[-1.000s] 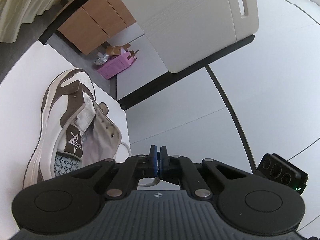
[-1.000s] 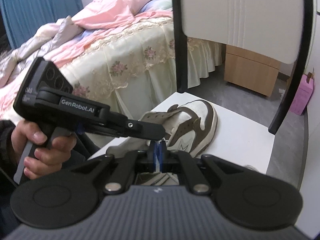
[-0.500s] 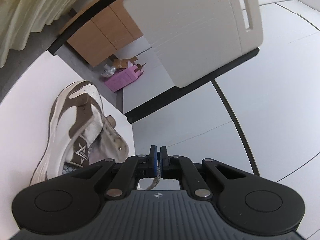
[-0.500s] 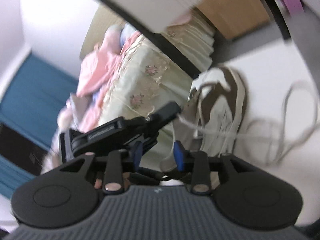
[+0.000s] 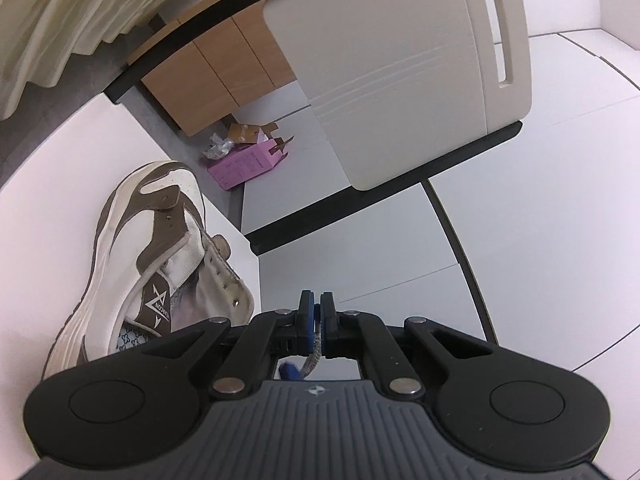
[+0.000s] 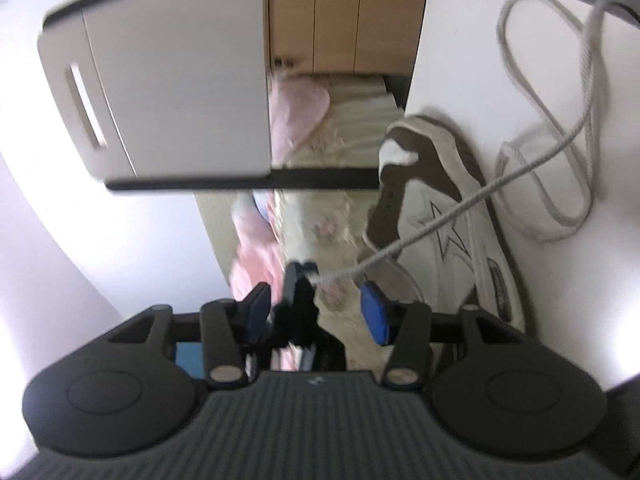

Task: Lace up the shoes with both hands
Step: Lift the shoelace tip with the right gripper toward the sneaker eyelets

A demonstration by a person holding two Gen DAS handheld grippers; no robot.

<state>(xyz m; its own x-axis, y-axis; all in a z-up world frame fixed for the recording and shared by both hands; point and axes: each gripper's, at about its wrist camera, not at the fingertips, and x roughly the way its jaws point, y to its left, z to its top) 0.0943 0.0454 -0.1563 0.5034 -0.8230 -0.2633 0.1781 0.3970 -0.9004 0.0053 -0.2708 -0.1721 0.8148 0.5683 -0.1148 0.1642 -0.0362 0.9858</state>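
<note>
A white and brown sneaker (image 5: 148, 248) lies on the white table (image 5: 56, 168), at the left of the left wrist view; it also shows in the right wrist view (image 6: 448, 216). My left gripper (image 5: 316, 320) is shut on the grey shoelace (image 5: 314, 354) near its end. In the right wrist view the shoelace (image 6: 560, 148) runs taut from the left gripper's tip (image 6: 300, 276) over the sneaker to loose loops on the table (image 6: 452, 40). My right gripper (image 6: 316, 312) is open, its blue pads either side of the left gripper's tip.
A white chair back (image 5: 400, 72) on a black frame stands behind the table. A wooden cabinet (image 5: 216, 64) and a pink box (image 5: 248, 164) are on the floor beyond. A bed with pink and cream bedding (image 6: 304, 120) lies past the table edge.
My right gripper has opened, let go of the lace and rolled sharply. My left gripper has pulled back from the sneaker with the lace, drawing it taut.
</note>
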